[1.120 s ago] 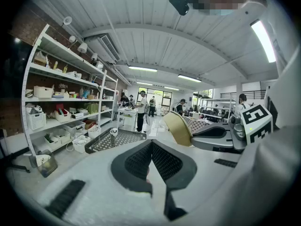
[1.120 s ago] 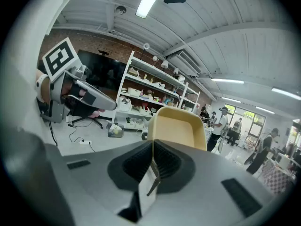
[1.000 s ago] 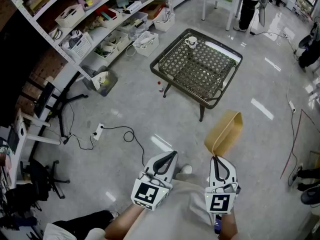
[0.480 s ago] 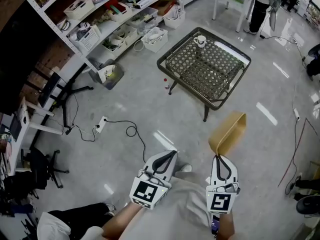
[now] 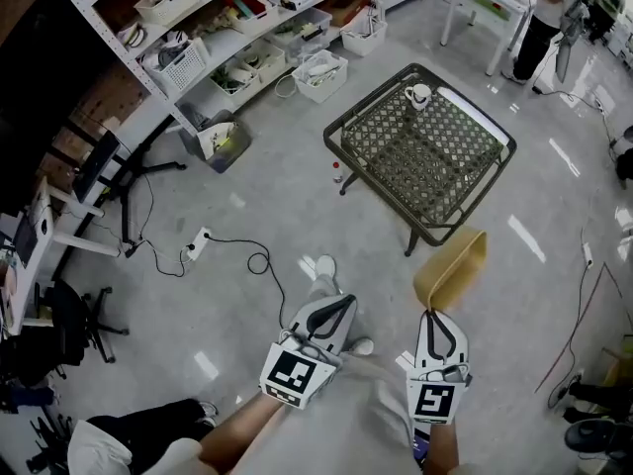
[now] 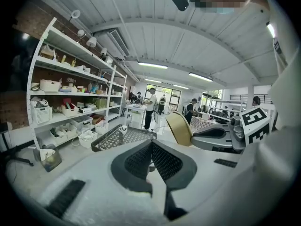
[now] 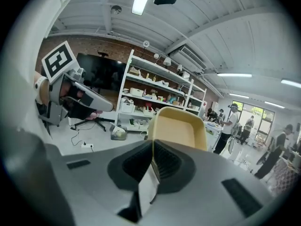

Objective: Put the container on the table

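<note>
A tan plastic container [image 5: 451, 265] hangs by its rim from my right gripper [image 5: 429, 312], which is shut on it; in the right gripper view the container [image 7: 178, 128] rises just beyond the closed jaws. My left gripper [image 5: 341, 305] is shut and holds nothing; its view shows the jaws pressed together [image 6: 151, 149] with the container [image 6: 179, 127] off to the right. The metal lattice table [image 5: 425, 151] stands ahead on the floor, with a white mug [image 5: 418, 95] at its far corner. The container is still short of the table's near edge.
White shelving [image 5: 227, 28] with baskets and bins lines the left. A power strip and black cable [image 5: 223, 255] lie on the grey floor at left. A small bottle [image 5: 337, 172] stands by the table's leg. A person [image 5: 542, 18] stands at a white table beyond.
The whole view has advanced toward the lattice table, which now sits nearer and lower in the picture. A shoe has stepped forward ahead of the left gripper. Both grippers keep their hold.
</note>
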Demonstrator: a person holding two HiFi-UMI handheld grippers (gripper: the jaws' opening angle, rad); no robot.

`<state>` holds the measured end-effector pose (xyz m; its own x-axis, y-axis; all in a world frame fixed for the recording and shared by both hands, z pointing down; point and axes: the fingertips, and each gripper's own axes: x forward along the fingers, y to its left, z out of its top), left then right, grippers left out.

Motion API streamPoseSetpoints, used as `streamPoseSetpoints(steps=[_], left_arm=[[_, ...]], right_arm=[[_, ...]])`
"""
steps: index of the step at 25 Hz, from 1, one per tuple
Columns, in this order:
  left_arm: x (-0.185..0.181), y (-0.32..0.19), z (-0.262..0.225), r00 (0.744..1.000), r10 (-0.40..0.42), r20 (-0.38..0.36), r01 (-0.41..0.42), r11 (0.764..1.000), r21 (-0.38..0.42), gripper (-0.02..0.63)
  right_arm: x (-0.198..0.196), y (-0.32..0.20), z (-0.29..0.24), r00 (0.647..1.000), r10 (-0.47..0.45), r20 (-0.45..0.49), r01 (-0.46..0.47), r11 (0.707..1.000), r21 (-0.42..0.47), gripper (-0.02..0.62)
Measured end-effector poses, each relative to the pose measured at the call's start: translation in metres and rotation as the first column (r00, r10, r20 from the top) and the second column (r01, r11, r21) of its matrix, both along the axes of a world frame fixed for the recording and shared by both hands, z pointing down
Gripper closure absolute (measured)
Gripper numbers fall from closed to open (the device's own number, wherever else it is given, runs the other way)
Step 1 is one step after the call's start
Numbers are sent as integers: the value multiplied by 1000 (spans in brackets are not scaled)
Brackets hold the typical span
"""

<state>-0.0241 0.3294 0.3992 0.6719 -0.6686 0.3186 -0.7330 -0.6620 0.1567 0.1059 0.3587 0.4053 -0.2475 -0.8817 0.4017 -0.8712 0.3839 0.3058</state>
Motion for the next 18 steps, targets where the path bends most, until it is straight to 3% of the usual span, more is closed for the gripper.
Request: streamPoseSetpoints(steps=[10, 15, 18], left_arm=[[-48, -179, -10, 998, 4, -58, -6, 1000, -31, 583], [-77, -252, -8, 997, 25, -67, -28, 998, -54, 583], [-86, -285, -12, 996, 54, -65, -56, 998, -28, 583]], right_arm=[[-43, -173, 1, 999, 45, 9, -45, 998, -36, 571], [-68, -250, -10, 997, 70, 15, -69, 997, -27, 571], [-73, -283, -8, 996, 85, 11, -85, 996, -37, 571]])
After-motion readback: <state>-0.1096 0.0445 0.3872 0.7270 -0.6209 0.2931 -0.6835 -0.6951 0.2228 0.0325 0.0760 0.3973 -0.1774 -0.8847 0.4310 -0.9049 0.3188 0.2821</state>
